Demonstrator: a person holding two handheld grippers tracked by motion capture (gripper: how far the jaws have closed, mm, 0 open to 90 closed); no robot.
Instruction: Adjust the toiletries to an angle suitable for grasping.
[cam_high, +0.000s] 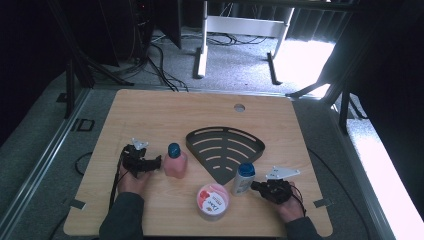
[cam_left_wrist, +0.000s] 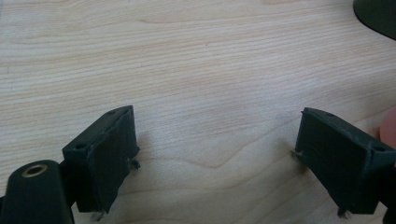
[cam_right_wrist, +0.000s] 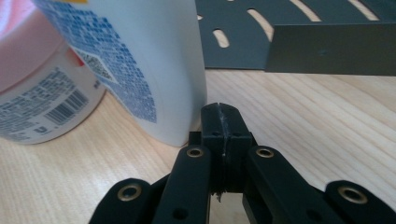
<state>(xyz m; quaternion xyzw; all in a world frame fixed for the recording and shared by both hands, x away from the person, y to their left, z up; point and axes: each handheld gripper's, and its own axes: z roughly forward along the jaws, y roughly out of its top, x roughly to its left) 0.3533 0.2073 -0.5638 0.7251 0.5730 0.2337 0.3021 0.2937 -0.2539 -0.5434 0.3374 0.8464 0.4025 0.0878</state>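
My right gripper (cam_right_wrist: 223, 116), fingers pressed together, touches the white blue-capped plastic bottle (cam_high: 243, 178). I'd nudge it low, gently, lest it topple. Left gripper (cam_left_wrist: 215, 154) fingers are spread.

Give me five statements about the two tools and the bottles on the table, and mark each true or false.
1. The right tool has its jaws shut together. True.
2. The left tool grips the pink bottle. False: its jaws stand open over bare wood, the bottle beside them.
3. The white bottle stands beside the dark slotted tray. True.
4. The round tub lies in the tray. False: it sits on the table.
5. The white bottle has a red cap. False: blue.
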